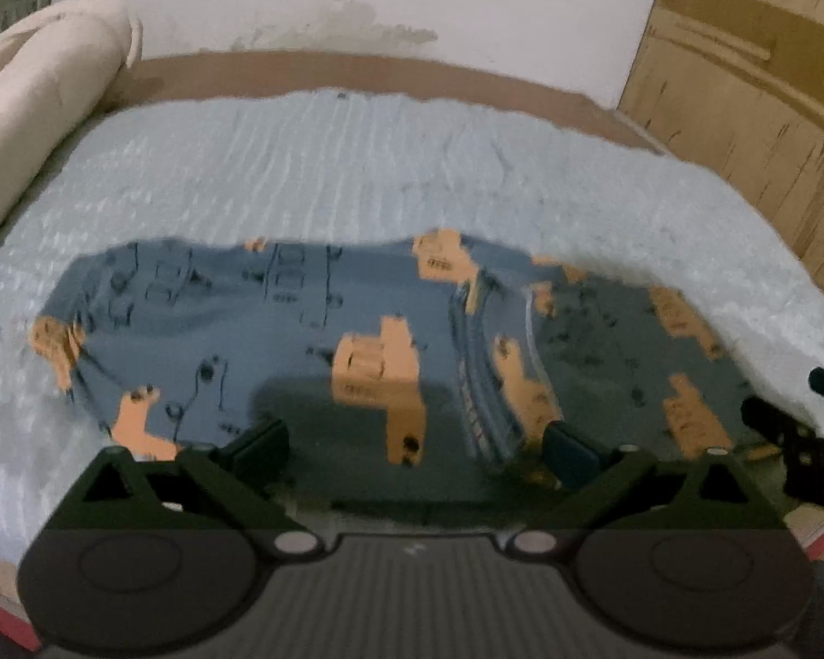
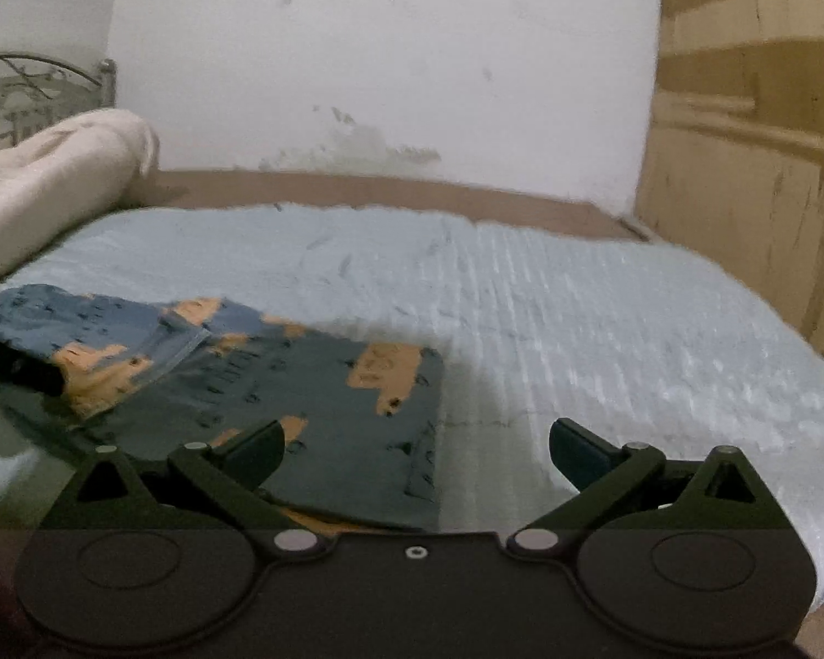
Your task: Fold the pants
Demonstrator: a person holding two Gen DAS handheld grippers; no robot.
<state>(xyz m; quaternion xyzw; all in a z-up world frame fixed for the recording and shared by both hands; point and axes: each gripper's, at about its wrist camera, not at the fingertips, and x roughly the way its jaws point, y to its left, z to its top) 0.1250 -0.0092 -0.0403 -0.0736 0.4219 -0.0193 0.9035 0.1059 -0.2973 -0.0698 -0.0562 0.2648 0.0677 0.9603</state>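
I see a rolled cream blanket [image 1: 38, 93] at 10 o'clock and a cardboard box [image 1: 752, 82] at 2 o'clock. The pants [image 1: 302, 329] lie flat on the bed [image 1: 357, 165], long axis 9-to-3. My left gripper [image 1: 415, 453] and right gripper [image 2: 416, 453] are both spread, holding nothing.

The pants [image 2: 302, 384] run off the left edge; their print seems too blurred to read.

Left gripper [image 1: 415, 447], right gripper [image 2: 417, 447] spread wide
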